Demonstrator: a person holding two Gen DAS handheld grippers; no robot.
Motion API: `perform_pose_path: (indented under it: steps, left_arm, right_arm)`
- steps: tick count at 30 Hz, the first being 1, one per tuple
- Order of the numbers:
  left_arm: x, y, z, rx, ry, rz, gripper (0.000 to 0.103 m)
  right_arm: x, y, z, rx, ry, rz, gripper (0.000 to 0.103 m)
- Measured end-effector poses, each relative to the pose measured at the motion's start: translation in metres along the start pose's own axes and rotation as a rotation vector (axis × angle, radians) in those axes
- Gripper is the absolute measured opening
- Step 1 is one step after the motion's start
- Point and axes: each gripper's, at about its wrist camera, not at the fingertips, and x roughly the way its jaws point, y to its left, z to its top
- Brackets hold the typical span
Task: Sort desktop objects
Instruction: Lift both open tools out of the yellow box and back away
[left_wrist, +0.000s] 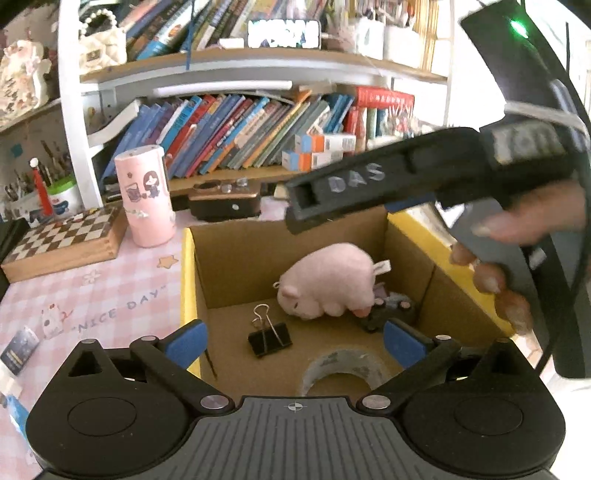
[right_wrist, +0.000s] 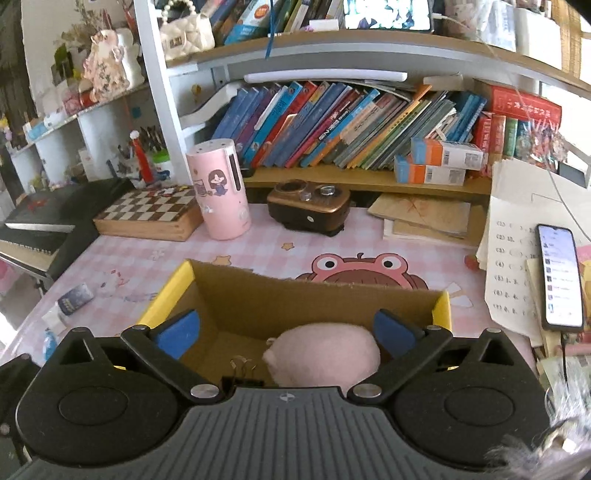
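Cardboard box (left_wrist: 236, 254) holds a soft, rounded pink plush pig (left_wrist: 327, 286).

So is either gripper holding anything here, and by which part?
Nothing. Left gripper and right gripper are both open; the plush pig lies loose in the box.

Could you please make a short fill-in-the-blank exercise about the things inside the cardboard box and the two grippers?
1. The pink plush pig lies inside the cardboard ____.
2. The black binder clip lies on the box floor to the ____ of the pig in the left wrist view.
3. Both the left gripper and the right gripper are ____, holding nothing.
4. The roll of tape lies ____ the box.

Missing words: box; left; open; inside
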Motion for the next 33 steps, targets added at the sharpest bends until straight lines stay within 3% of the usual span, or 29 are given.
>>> perform_pose_path:
  steps: [8, 13, 20, 26, 33]
  left_arm:
    - [-0.039, 0.005, -0.012, 0.001, -0.068, 0.014, 0.103]
    - [-0.060, 0.015, -0.024, -0.018, -0.081, 0.035, 0.103]
    - [-0.079, 0.032, -0.040, -0.056, -0.081, 0.051, 0.103]
    - [-0.091, 0.042, -0.056, -0.054, -0.086, 0.060, 0.103]
    - [-0.103, 0.052, -0.082, -0.018, -0.082, 0.065, 0.103]
  right_arm:
    - [-0.058, 0.014, -0.025, 0.006, -0.110, -0.060, 0.102]
    - [-0.090, 0.017, -0.045, 0.045, -0.151, -0.077, 0.102]
    - [-0.122, 0.022, -0.079, 0.103, -0.187, -0.170, 0.102]
    - [-0.134, 0.032, -0.110, 0.137, -0.186, -0.249, 0.102]
    - [-0.135, 0.059, -0.149, 0.136, -0.111, -0.293, 0.099]
